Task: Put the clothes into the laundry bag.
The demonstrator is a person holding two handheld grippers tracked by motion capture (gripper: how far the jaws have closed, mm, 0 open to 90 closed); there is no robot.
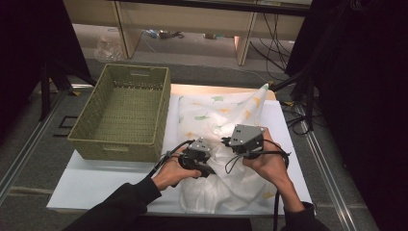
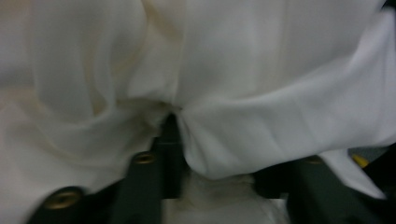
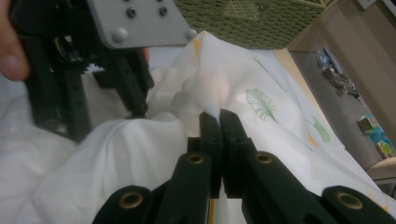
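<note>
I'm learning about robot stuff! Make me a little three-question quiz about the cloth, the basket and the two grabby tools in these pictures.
1. True or false: the green basket has the white cloth inside it.
2. Which side of the cloth is the basket on in the high view? A) left B) right C) underneath
3. Fill in: the right gripper has its fingers shut on a fold of the ____.

Key:
1. False. The basket is empty; the cloth lies on the white table.
2. A.
3. Cloth. The left gripper also pinches it, close by.
</note>
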